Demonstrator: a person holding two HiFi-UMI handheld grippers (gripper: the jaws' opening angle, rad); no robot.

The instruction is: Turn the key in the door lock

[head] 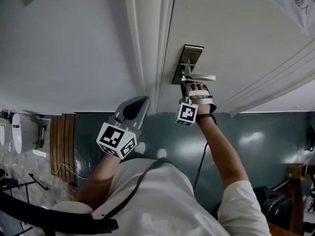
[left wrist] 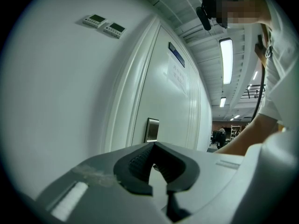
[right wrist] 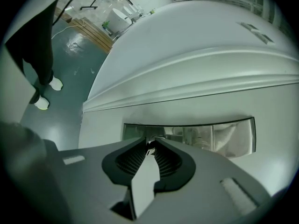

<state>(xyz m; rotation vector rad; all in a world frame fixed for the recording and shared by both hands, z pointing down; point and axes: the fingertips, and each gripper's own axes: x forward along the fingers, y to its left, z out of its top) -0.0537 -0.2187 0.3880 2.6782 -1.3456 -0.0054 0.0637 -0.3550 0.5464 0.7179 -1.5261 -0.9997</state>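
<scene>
The brushed-metal lock plate (head: 186, 63) with its lever handle (head: 202, 77) sits on the white door (head: 236, 28). My right gripper (head: 186, 86) is pressed up to the plate just below the handle. In the right gripper view its jaws (right wrist: 149, 143) stand nearly together on a small dark key (right wrist: 150, 146) that sticks out of the plate (right wrist: 210, 134). My left gripper (head: 141, 102) hovers by the door frame, left of the lock, touching nothing. In the left gripper view its fingertips (left wrist: 153, 144) meet with nothing between them, and the lock plate (left wrist: 152, 129) shows beyond.
The white door frame (head: 147, 43) runs between the wall and the door. Two small wall controllers (left wrist: 105, 24) hang on the wall. A slatted wooden panel (head: 63, 136) and clutter stand on the dark green floor at left. A bystander's shoes (right wrist: 46, 94) show on the floor.
</scene>
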